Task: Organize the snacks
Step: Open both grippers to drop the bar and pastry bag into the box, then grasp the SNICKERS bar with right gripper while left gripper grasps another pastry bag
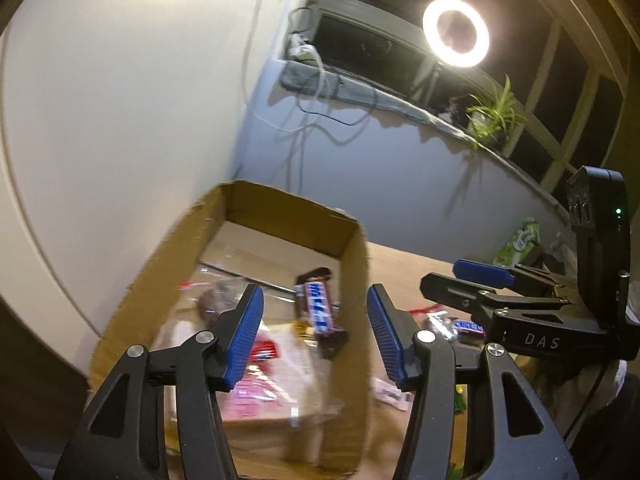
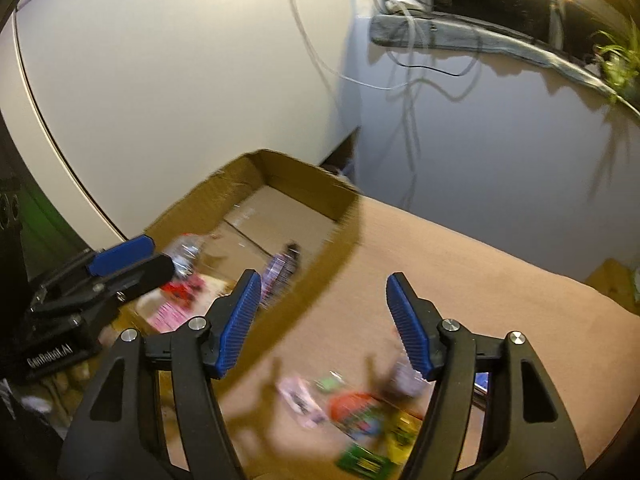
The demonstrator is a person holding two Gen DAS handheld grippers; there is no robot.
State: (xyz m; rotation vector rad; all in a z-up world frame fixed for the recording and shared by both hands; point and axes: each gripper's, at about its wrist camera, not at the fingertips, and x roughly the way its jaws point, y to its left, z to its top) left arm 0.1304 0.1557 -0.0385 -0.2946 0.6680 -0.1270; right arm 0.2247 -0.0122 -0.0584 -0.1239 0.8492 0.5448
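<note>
Left gripper (image 1: 316, 336) is hanging over the near end of the cardboard box (image 1: 352, 320), tilted down into it, fingers spread wide with nothing between them. Just past the fingertips, inside the box, there's a Snickers bar (image 1: 318, 308) that seems to be in mid-air or tipped up on one end, hard to say which. Its long axis runs roughly away from the gripper, leaning a bit left at the far end, dark wrapper ends showing top and bottom. Below it in the box are a pink packet (image 1: 256, 392) and some clear-wrapped stuff, all blurry.

Right gripper (image 2: 322, 324) is also wide open and empty, held above the table (image 2: 480, 280) just right of the box's side wall (image 2: 304, 304), angled down. A loose pile of snacks (image 2: 360, 420) lies on the table right under and in front of its fingertips: pink, orange, green and yellow wrappers, too smeared to name. In the left wrist view, another Snickers (image 1: 468, 326) sits on the table outside the box, beneath the right gripper.
</note>
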